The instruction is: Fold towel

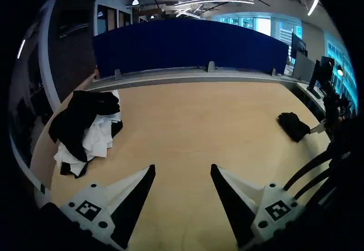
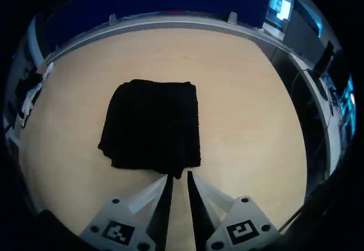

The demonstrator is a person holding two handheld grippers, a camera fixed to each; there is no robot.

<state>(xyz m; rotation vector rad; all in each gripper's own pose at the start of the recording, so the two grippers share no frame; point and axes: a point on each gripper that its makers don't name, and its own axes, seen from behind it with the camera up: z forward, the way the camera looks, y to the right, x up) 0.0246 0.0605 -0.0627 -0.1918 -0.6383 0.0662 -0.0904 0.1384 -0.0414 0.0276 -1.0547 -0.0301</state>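
The right gripper was held almost clenched, tips at the near edge of the folded black towel; a grasp could not be told. Bare table was seen round every towel edge. The left gripper was held released, a cloth pile ahead-left.

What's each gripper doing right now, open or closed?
Left gripper: open, holding nothing.
Right gripper: nearly closed at black towel edge; grip cannot be told.
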